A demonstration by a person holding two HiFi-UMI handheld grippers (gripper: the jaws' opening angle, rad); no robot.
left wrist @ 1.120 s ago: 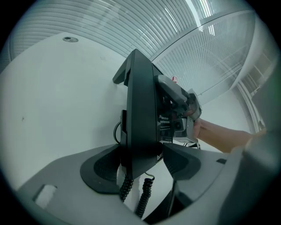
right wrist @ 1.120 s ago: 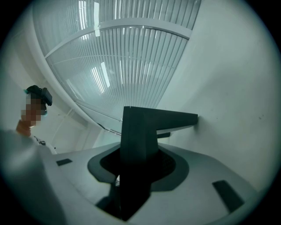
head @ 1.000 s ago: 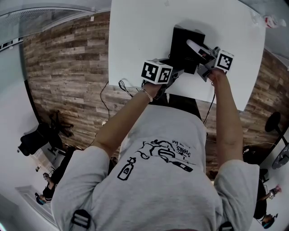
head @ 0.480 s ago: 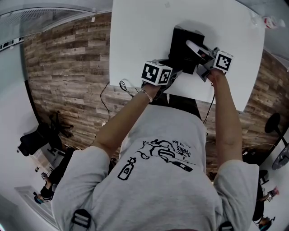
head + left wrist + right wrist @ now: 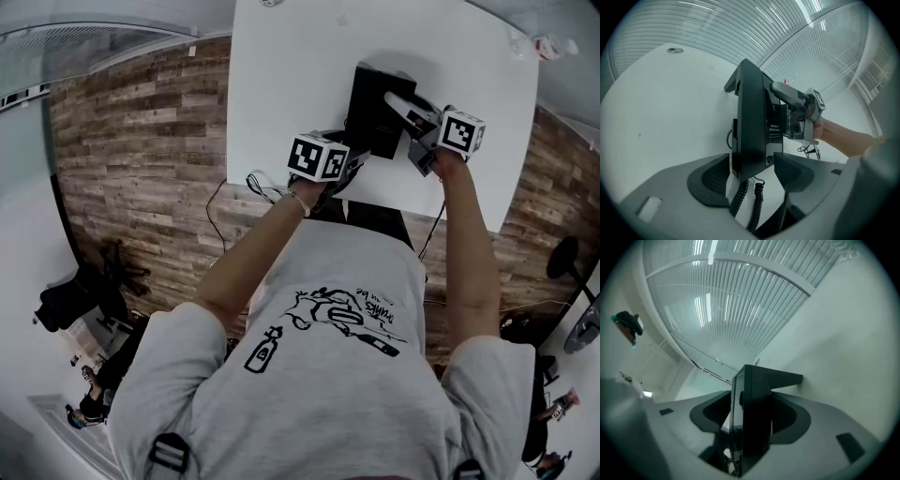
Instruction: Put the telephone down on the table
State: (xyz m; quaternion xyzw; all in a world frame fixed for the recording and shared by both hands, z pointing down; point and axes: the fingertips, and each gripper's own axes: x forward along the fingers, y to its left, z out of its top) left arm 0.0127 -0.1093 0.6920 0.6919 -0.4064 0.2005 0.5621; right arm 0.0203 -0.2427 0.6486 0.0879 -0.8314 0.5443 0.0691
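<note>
The black telephone [image 5: 373, 105] is over the near part of the white table [image 5: 281, 75], held between both grippers. My left gripper [image 5: 359, 155] comes in from the near side. In the left gripper view, the left gripper [image 5: 752, 164] is shut on the telephone's [image 5: 751, 117] lower edge, with its coiled cord [image 5: 740, 201] hanging between the jaws. My right gripper [image 5: 398, 105] reaches in from the right. In the right gripper view, the right gripper's [image 5: 749, 418] jaws are opening around the telephone [image 5: 752, 418], and a gap shows beside the left pad [image 5: 710, 413].
A loose cable [image 5: 258, 178] hangs off the table's near edge over the wood floor [image 5: 131, 141]. A small object [image 5: 539, 42] lies at the table's far right corner. A round disc [image 5: 675, 50] is set in the tabletop far off. Slatted blinds [image 5: 722, 310] fill the background.
Both grippers and the telephone keep about the same place on the table. Only the head view has shifted slightly.
</note>
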